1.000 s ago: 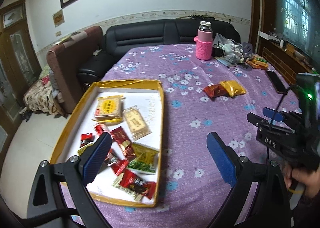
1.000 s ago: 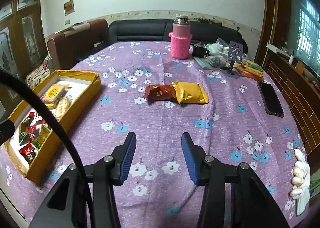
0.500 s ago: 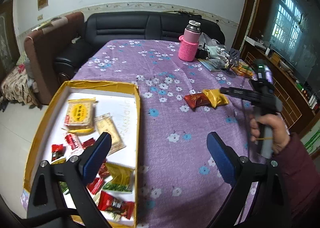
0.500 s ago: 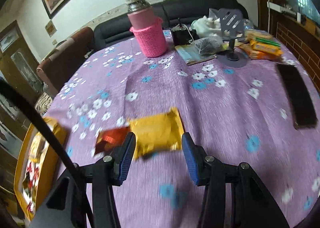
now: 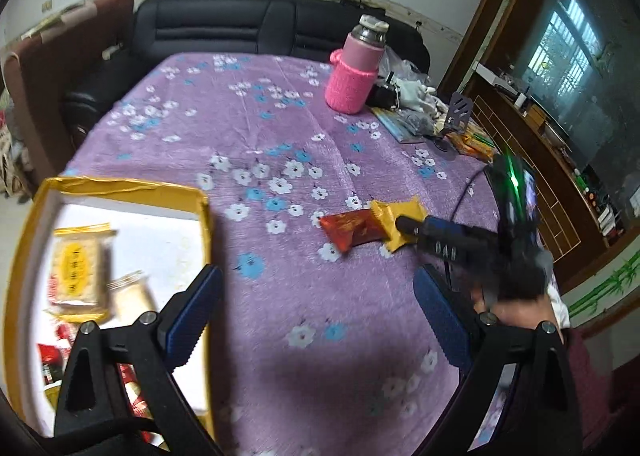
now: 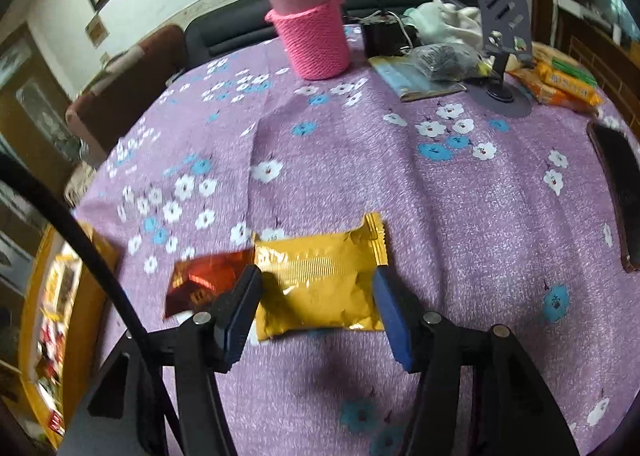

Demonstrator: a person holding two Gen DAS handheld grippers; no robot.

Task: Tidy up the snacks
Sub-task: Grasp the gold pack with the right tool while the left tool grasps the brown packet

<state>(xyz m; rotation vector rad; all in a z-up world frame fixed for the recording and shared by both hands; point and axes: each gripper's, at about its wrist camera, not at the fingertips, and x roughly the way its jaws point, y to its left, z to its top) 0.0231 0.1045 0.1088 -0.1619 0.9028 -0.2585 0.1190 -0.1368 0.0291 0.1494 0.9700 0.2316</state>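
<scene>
We find two packets (image 6: 320, 288) side by side on the table (image 6: 460, 216), touching — one between the right gripper's (image 6: 316, 306) fingers, the other (image 6: 204, 282) just left of it. The tray (image 5: 202, 212) lies well to their left, with snacks (image 5: 78, 272) in it, and the left gripper (image 5: 316, 320) hangs beside its right wall. Behind the packets stands a flask (image 6: 308, 16); right of the flask are a stand (image 6: 502, 56) and a bag (image 6: 444, 62). A phone (image 6: 618, 192) lies far right — near the table's edge.
</scene>
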